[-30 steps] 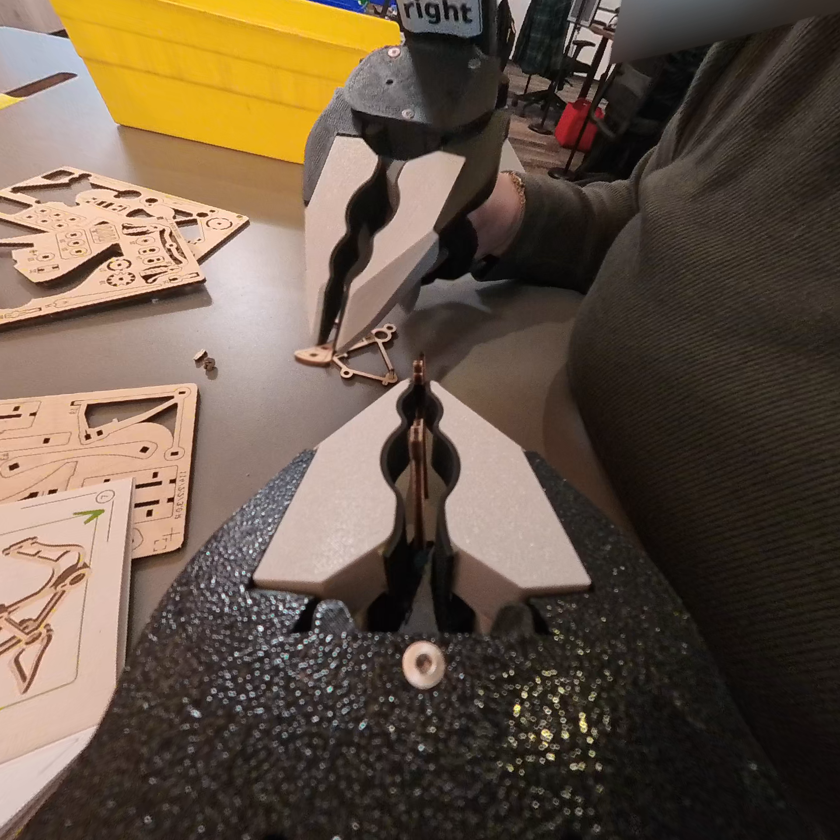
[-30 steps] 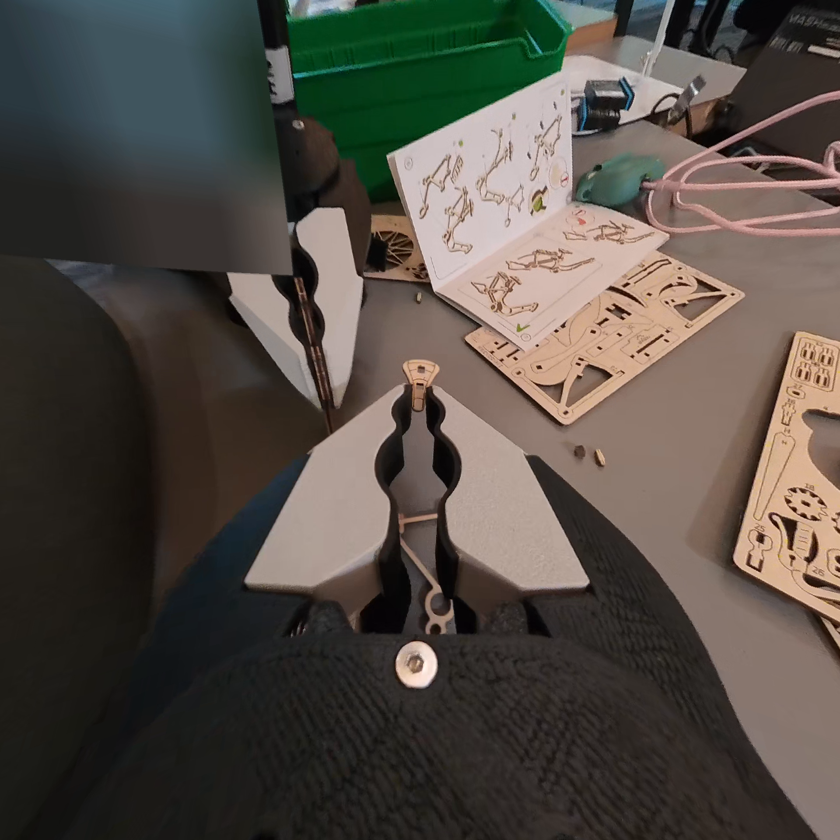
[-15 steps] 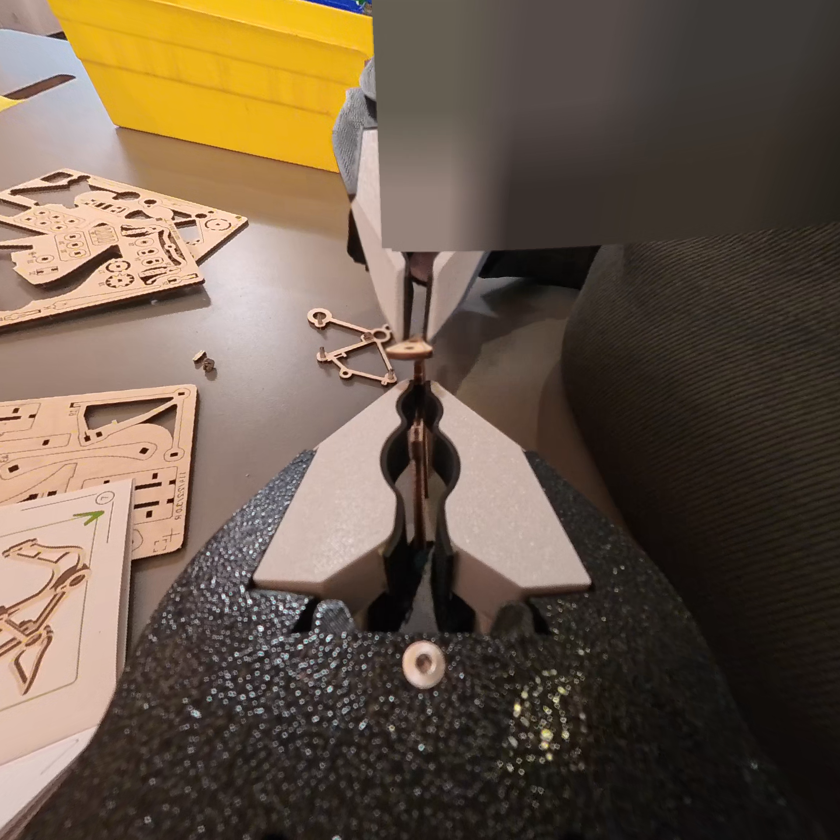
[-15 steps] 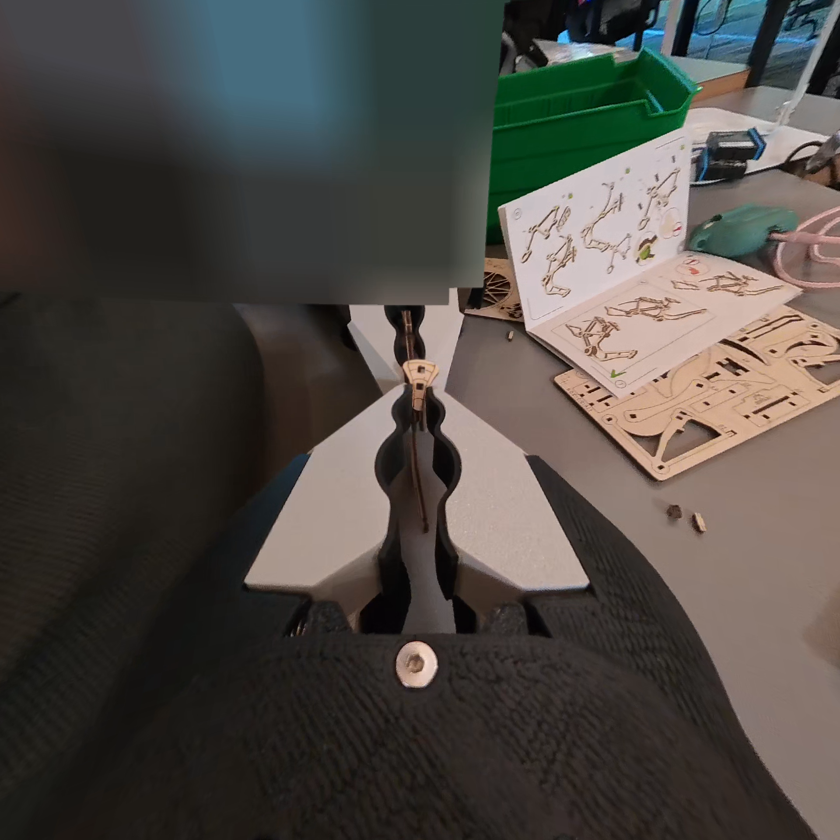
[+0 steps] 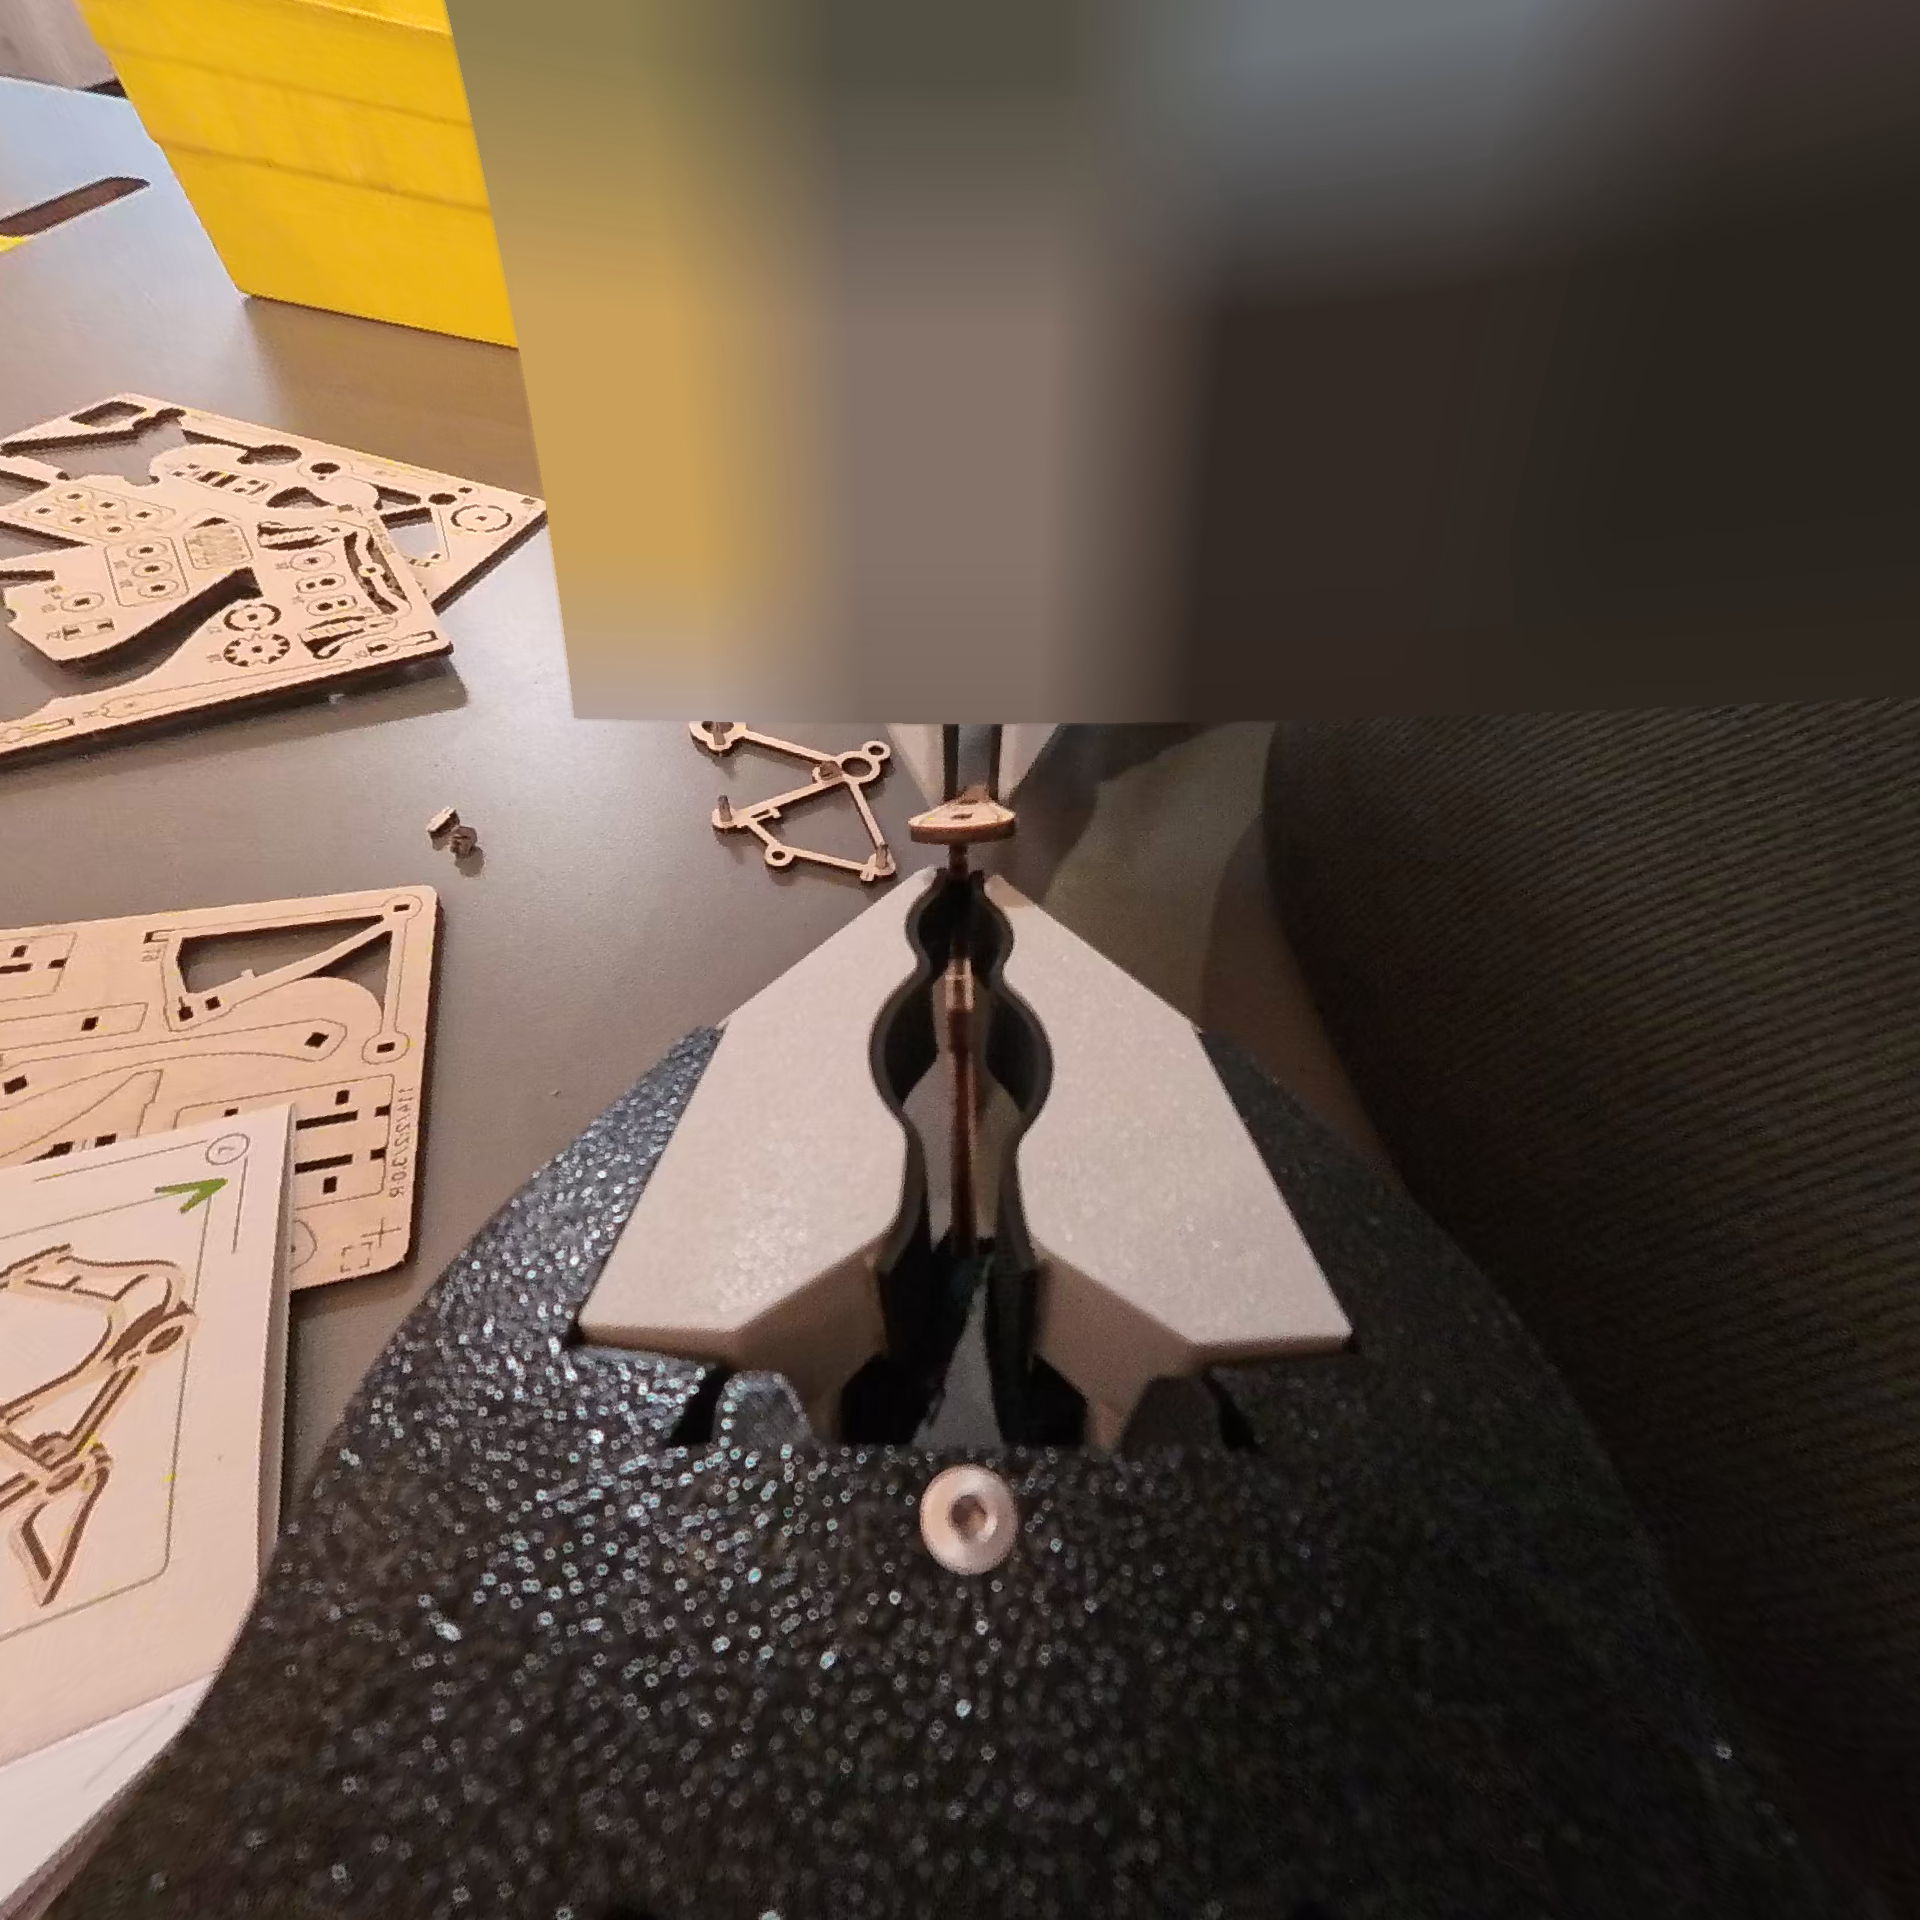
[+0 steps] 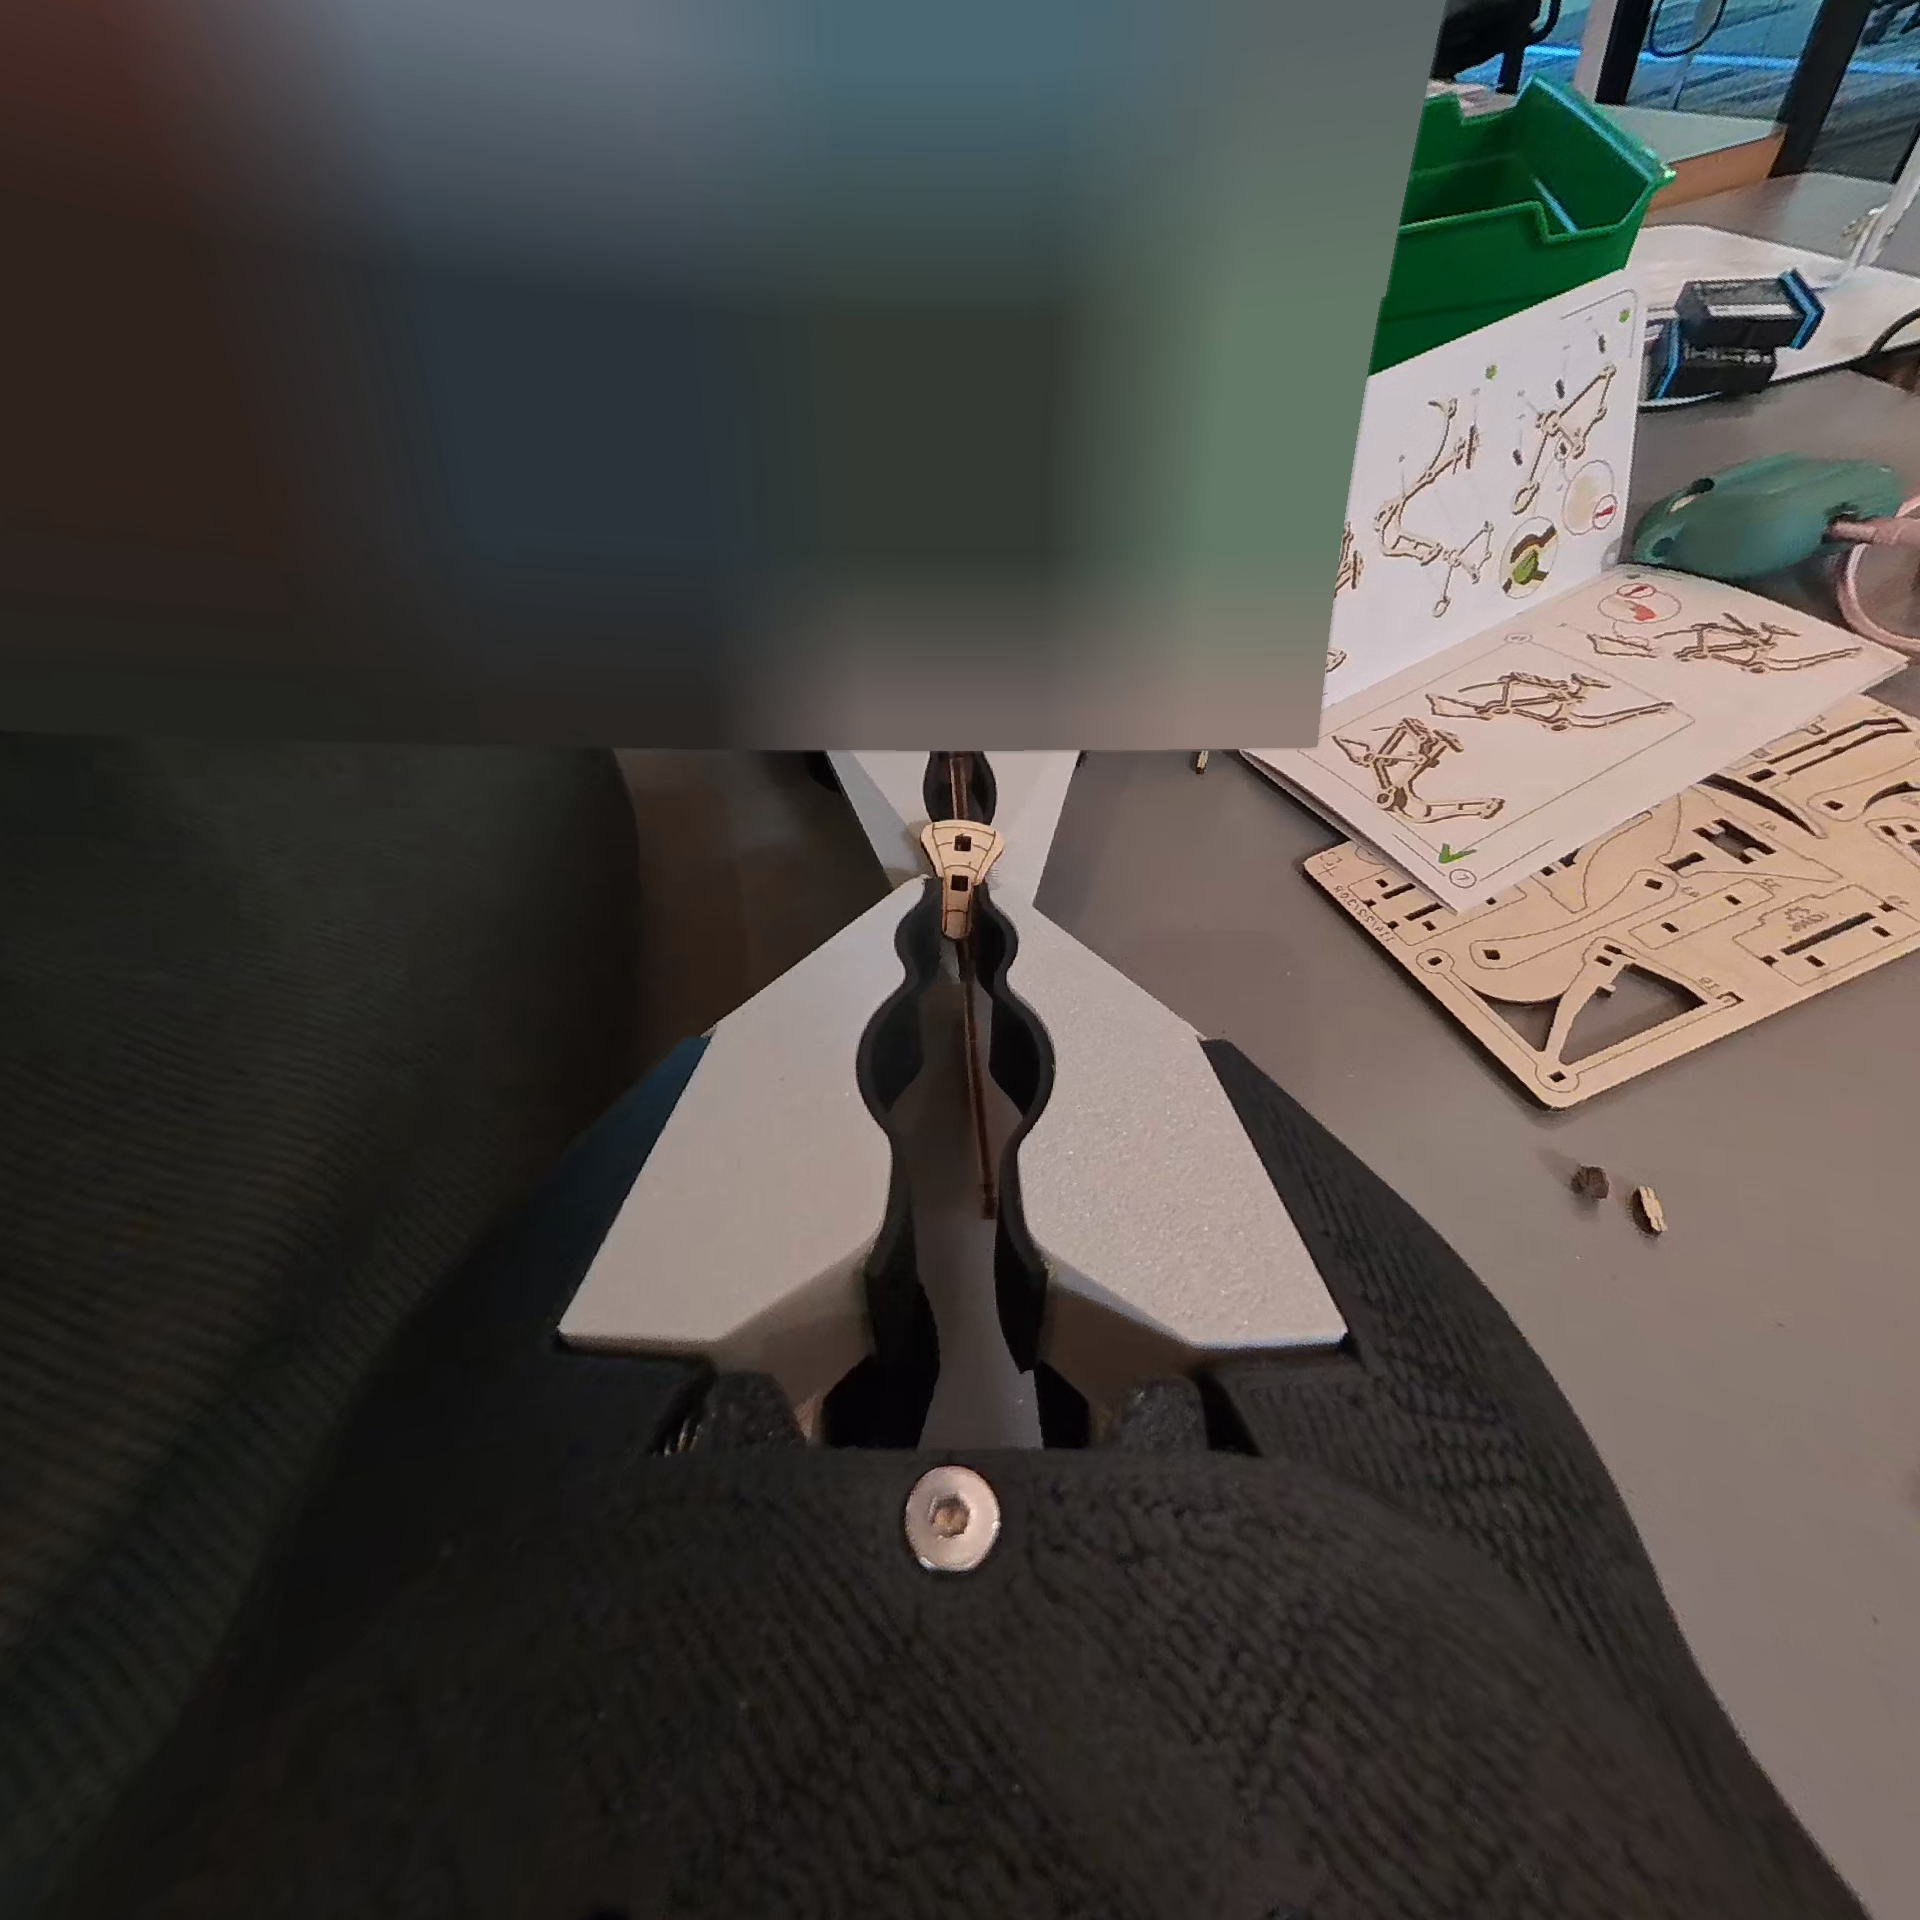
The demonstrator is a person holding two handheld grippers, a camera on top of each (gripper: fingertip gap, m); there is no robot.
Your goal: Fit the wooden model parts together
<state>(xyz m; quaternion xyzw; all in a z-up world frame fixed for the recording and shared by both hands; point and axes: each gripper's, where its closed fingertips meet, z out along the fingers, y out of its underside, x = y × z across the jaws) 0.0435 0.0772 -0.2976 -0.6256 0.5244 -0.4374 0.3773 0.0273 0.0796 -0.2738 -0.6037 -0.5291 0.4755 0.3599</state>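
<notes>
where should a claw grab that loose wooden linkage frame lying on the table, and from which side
Probably best from above, across one of the thin straight bars of the linkage frame. It lies flat on the table, an open lattice of slim struts with small pegs standing up at the joints, so a side approach finds no edge. Close on a mid-bar span between pegs, not on a ring end.

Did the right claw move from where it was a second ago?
Yes. In the left wrist view the right claw went rightward, away from the wooden frame piece on the table, nose to nose with the left claw.

Grey jaws, black speckled housing
</notes>
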